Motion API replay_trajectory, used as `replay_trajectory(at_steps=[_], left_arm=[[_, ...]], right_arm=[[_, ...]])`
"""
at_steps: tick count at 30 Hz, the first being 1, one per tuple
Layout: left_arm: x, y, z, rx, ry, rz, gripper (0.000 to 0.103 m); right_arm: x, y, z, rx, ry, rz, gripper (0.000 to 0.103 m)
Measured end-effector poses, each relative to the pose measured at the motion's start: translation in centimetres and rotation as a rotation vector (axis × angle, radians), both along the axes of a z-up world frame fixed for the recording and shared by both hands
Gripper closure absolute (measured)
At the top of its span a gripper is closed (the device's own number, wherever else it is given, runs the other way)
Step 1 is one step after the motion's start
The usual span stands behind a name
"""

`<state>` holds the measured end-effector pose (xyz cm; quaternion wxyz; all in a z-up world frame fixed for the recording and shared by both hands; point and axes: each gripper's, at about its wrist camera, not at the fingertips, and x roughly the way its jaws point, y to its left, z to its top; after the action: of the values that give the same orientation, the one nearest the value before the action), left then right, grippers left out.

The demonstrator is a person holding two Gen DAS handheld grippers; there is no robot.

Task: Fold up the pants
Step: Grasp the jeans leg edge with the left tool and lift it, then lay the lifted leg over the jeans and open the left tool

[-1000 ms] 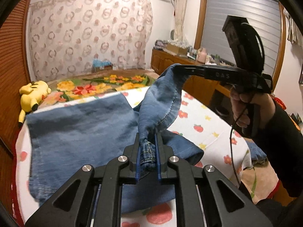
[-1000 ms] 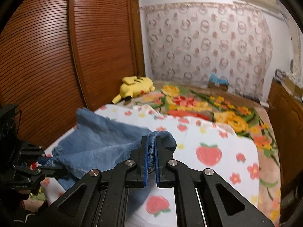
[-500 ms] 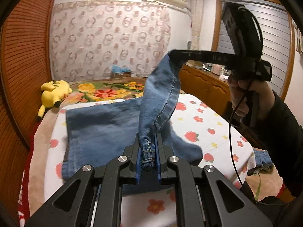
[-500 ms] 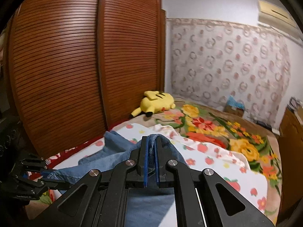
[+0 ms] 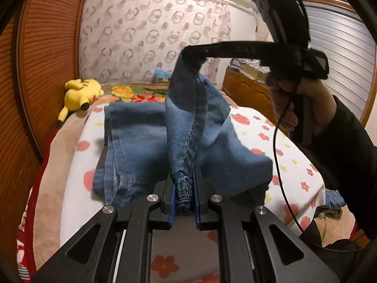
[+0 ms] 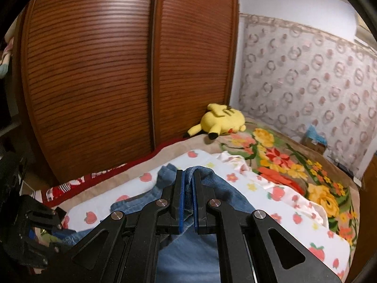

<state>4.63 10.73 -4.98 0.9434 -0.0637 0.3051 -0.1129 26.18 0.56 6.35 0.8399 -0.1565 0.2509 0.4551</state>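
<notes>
Blue jeans (image 5: 136, 141) lie partly folded on a white strawberry-print sheet (image 5: 75, 165). My left gripper (image 5: 184, 179) is shut on a stitched hem of the jeans, low over the sheet. A fold of denim rises from there to my right gripper (image 5: 189, 54), held higher by a person's hand (image 5: 287, 99) and shut on the same edge. In the right wrist view my right gripper (image 6: 187, 176) pinches denim (image 6: 226, 188) between its blue pads, and the left gripper's body (image 6: 30, 224) shows at the lower left.
A yellow plush toy (image 5: 80, 92) lies on the floral blanket (image 6: 294, 172) beyond the sheet. A brown slatted wardrobe (image 6: 106, 82) runs along the bed's left side. A wooden dresser (image 5: 247, 94) stands at the right. More cloth (image 5: 334, 200) lies off the bed's right edge.
Both grippers carried the held denim edge across over the spread jeans and rolled. The lifted fold now stands over the middle of the jeans, and the wardrobe fills more of the right view.
</notes>
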Motion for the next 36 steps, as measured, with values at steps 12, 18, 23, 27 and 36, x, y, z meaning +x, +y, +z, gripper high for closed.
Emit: replay_trajectory(at_steps=[12, 18, 23, 27, 36], left_arm=[[0.5, 1.0, -2.6, -0.009, 0.080, 0.025, 0.077], [0.7, 1.6, -2.0, 0.001, 0.062, 0.050, 0.043], [1.7, 0.6, -1.1, 0.037, 0.042, 0.033, 0.039], [3.5, -0.2, -0.8, 0.037, 0.046, -0.017, 0.025], [7.4, -1.8, -1.0, 0.066, 0.073, -0.038, 0.021]], right_arm=[[1.5, -0.5, -0.1, -0.031, 0.067, -0.022, 0.074], [-0.7, -4.1, 0.3, -0.026, 0.051, -0.061, 0.066], [-2.4, -6.9, -0.9, -0.046, 0.074, -0.102, 0.059], [-3.5, -8.6, -1.8, -0.065, 0.097, -0.142, 0.052], [-4.4, -10.2, -3.4, -0.076, 0.163, -0.220, 0.050]])
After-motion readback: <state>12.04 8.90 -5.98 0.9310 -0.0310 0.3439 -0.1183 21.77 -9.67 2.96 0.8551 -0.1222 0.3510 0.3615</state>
